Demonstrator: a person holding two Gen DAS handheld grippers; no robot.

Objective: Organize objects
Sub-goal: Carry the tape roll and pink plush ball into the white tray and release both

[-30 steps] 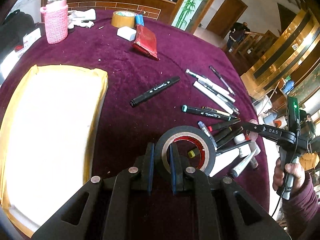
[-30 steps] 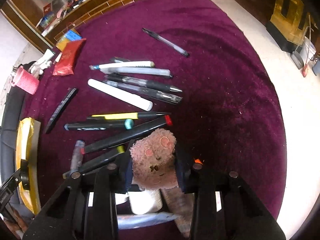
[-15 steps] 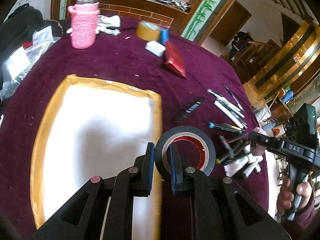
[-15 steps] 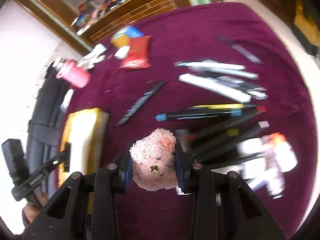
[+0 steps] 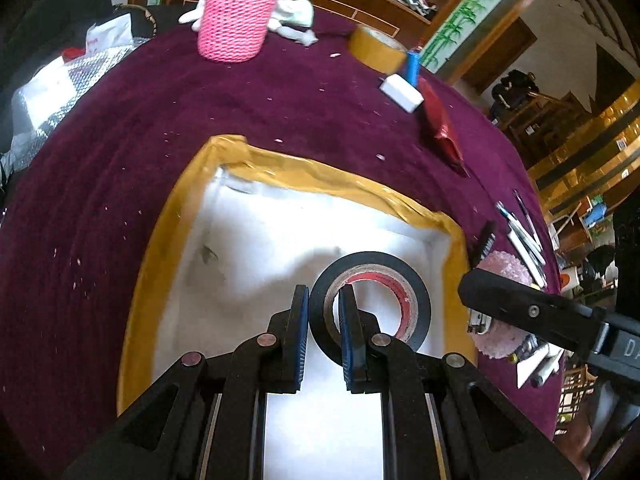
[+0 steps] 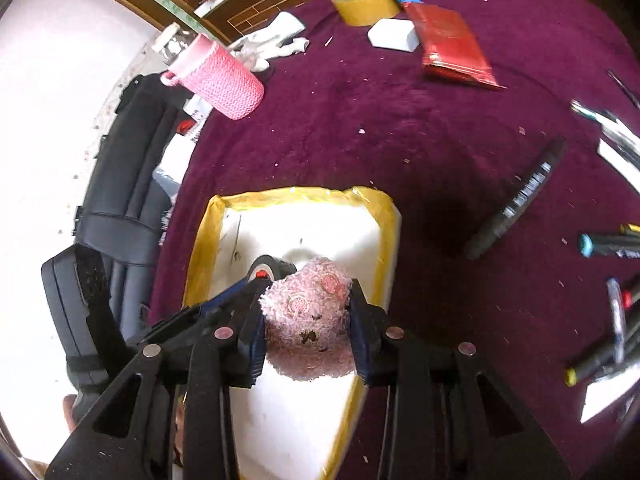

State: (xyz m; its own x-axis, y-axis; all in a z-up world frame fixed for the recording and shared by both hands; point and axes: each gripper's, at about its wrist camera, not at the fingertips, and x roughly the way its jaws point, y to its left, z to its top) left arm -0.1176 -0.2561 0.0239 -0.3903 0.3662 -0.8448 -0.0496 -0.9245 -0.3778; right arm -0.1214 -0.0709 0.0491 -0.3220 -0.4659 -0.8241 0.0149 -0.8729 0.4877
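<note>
My left gripper (image 5: 323, 300) is shut on the wall of a black tape roll (image 5: 372, 264) with a red core, held over the white inside of a yellow-rimmed box (image 5: 328, 178). My right gripper (image 6: 307, 298) is shut on a pink plush toy (image 6: 310, 320) above the same box (image 6: 304, 196), over its right part. In the right wrist view the tape roll (image 6: 262, 266) and the left gripper's fingers (image 6: 228, 300) show just left of the plush. The plush (image 5: 500, 266) and the right gripper's finger (image 5: 520, 310) appear at the box's right rim in the left wrist view.
On the maroon tablecloth (image 6: 400, 120) lie a pink knitted cup (image 6: 220, 80), a yellow tape roll (image 6: 362, 4), a white block (image 6: 394, 36), a red packet (image 6: 452, 46), a black marker (image 6: 520, 196) and several pens (image 6: 612, 240) at the right. Black chairs (image 6: 124, 184) stand left of the table.
Both grippers have swung left from the pens to above the yellow-rimmed box, each keeping its hold. The pink cup and yellow tape now look closer.
</note>
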